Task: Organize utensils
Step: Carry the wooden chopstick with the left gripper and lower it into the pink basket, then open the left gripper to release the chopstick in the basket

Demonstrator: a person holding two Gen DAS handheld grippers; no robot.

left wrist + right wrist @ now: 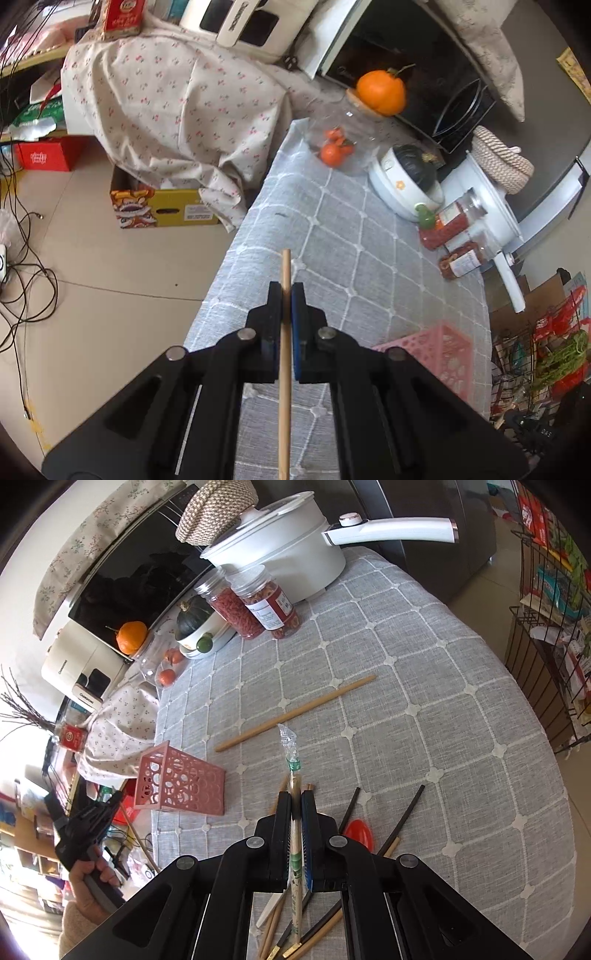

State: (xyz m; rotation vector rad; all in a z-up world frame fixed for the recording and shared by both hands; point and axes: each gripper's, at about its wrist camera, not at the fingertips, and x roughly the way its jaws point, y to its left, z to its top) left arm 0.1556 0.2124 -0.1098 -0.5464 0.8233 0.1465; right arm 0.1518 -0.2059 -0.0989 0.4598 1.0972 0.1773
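My left gripper [286, 291] is shut on a single wooden chopstick [285, 369], held above the table's left edge. The pink perforated holder [439, 350] stands on its right; in the right wrist view the holder [181, 781] is left of centre. My right gripper [295, 801] is shut on a plastic-wrapped pair of chopsticks [293, 760], over a loose pile of black and wooden chopsticks [402, 821] and a red spoon [358, 832]. Another wooden chopstick [295, 713] lies alone on the cloth. The left gripper [88, 827] shows at far left.
A grey checked tablecloth [443, 701] covers the table. At the back stand a white pot [291, 559], two jars [258, 605], a bowl with a squash [195, 627] and a glass jar with oranges [336, 146]. A wire rack [546, 602] is at the right.
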